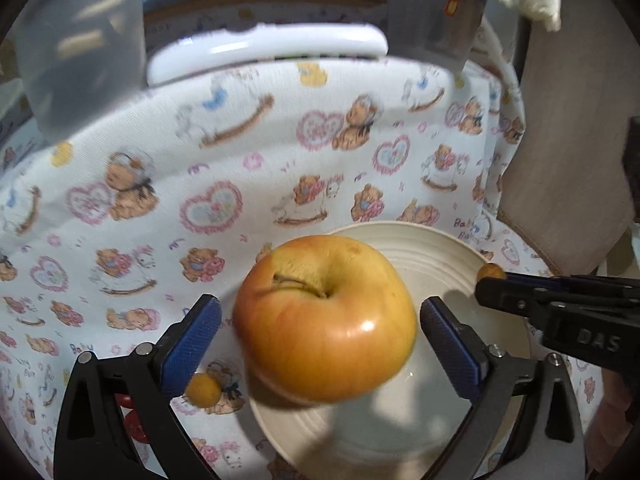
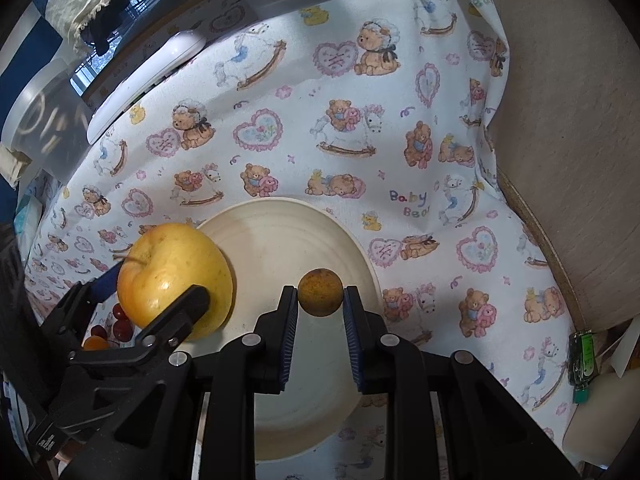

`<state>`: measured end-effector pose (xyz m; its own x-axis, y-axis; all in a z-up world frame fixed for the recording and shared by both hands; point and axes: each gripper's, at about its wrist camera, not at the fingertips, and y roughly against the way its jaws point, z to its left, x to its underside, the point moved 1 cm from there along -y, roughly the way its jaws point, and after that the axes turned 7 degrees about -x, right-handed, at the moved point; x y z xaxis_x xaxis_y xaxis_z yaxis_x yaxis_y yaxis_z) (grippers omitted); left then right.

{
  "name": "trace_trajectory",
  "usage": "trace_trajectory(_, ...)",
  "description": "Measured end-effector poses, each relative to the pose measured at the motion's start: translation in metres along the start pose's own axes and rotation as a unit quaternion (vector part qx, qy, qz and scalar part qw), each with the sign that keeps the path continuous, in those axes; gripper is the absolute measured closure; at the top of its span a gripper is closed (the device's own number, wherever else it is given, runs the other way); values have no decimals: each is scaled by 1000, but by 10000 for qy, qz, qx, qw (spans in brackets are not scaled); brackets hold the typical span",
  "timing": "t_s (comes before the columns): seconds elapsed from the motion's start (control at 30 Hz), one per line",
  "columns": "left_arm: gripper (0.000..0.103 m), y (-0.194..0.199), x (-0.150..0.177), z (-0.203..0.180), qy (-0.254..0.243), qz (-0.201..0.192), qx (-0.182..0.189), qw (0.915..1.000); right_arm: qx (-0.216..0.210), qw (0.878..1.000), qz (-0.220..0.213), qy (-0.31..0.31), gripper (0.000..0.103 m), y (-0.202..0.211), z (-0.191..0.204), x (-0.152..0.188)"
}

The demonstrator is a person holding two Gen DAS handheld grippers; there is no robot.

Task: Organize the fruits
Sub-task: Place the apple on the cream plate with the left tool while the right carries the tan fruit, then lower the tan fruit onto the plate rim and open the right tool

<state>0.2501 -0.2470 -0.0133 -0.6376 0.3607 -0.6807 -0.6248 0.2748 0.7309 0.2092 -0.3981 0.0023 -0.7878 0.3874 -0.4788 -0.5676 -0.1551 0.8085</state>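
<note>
Apple sits between the wide-open left gripper pads, untouched, at the plate's nine o'clock rim; right gripper pinches a small round brown fruit.

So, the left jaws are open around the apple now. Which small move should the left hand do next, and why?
Probably draw the left gripper back and away from the apple. Its jaws stand clear of the fruit on both sides, and the apple appears to rest on the edge of the cream plate, so it looks delivered. The right gripper holds a small round brown fruit over that plate and needs room.
</note>
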Motion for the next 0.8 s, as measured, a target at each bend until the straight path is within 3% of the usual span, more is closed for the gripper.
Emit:
trace_trajectory(0.1,3,11,2,6,14,-85,0,10000,-7,10000,20,18,79,-2,1,-1)
trace_trajectory(0.43,3,44,16,52,158,-350,-520,9979,-5,9998,112,176,79,-8,9,0)
trace_trajectory(0.8,3,82,33,100,662,-561,-586,9945,214,9983,257,485,79,-26,26,8)
